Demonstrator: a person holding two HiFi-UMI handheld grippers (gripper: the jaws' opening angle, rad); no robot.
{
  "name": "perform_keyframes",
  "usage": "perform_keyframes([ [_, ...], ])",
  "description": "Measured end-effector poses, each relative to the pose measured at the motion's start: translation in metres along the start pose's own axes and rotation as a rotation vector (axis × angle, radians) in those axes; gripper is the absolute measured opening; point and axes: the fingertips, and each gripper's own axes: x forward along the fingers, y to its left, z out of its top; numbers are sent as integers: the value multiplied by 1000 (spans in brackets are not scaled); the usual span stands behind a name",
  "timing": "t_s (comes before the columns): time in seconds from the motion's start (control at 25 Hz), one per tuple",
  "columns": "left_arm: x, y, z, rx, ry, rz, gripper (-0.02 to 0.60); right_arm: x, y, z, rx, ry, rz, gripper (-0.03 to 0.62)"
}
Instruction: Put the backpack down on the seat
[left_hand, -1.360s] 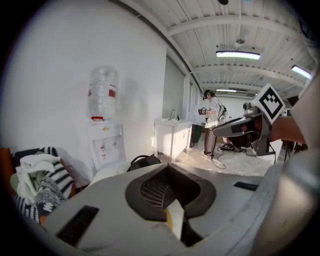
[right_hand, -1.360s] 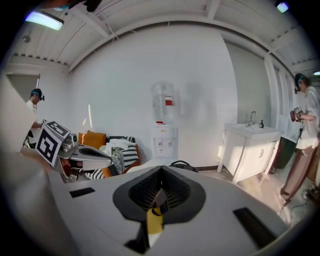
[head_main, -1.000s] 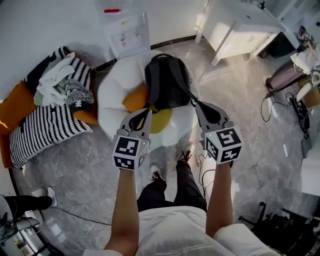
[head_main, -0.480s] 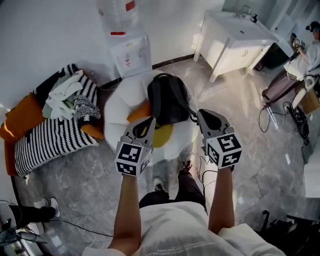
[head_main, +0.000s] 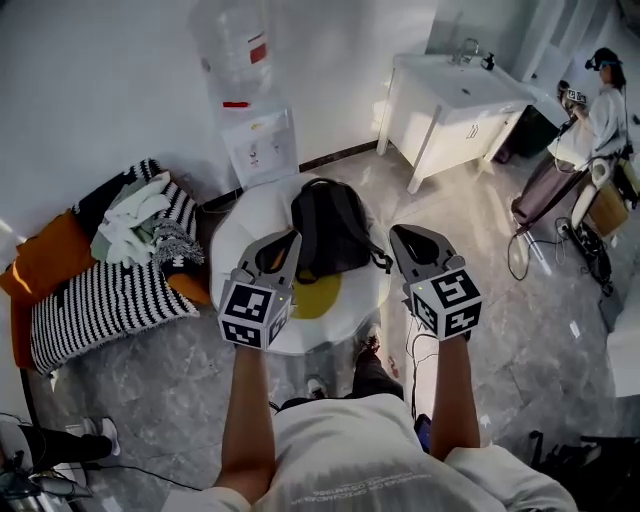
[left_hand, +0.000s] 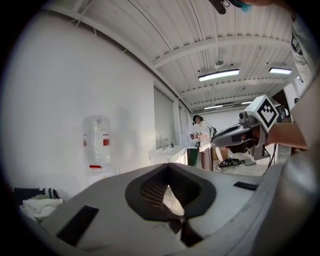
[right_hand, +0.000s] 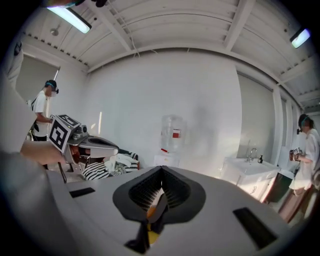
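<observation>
Underfoot, a grey marbled floor (head_main: 520, 330) is running out to plain white walls (head_main: 100, 80); a ribbed white ceiling (left_hand: 225, 40) is showing in both gripper views.

Fixtures, one of each:
- A water dispenser (head_main: 258, 140) is standing against the wall and carrying one clear bottle (head_main: 232, 45).
- A white washstand (head_main: 450, 110) is standing to its right.

Soft goods on the floor:
- One heap of black-and-white striped cushions (head_main: 110, 290) is lying at the left, with pale cloths (head_main: 130, 215) piled on top.
- One orange cushion (head_main: 45, 262) is lying beside the heap.
- One round white seat (head_main: 235, 225) with a yellow middle is sitting between the heap and the washstand.

One backpack (head_main: 330, 235), black, is lying flat on that seat. Its two grey shoulder straps are facing up, and a carry loop is showing at the end nearer the wall.

Tongs, two: the left tongs (head_main: 290, 238) and the right tongs (head_main: 398, 233) are hovering over the seat's near side, one at each flank of the backpack. Both are standing closed, gripping nothing.

One person (head_main: 605, 105) is standing at the far right.
</observation>
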Motion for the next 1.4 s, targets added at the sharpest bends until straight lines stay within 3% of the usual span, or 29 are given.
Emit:
perform_keyframes([
  [0.32, -23, -7, 50, 96, -90, -13, 5, -24, 21, 54, -68, -95, 9, 3],
  [0.88, -70, -11, 123, 195, -255, 39, 5, -65, 55, 111, -151, -226, 32, 3],
  [1.08, -71, -19, 134, 220, -275, 34, 5, -76, 55, 120, -186, -236, 1, 3],
  [1.28, -62, -25, 134, 281, -231, 64, 5, -80, 49, 121, -194, -230, -16, 3],
  [1.4, -57, -25, 138, 276, -237, 57, 5, -80, 43, 125, -190, -236, -27, 3],
])
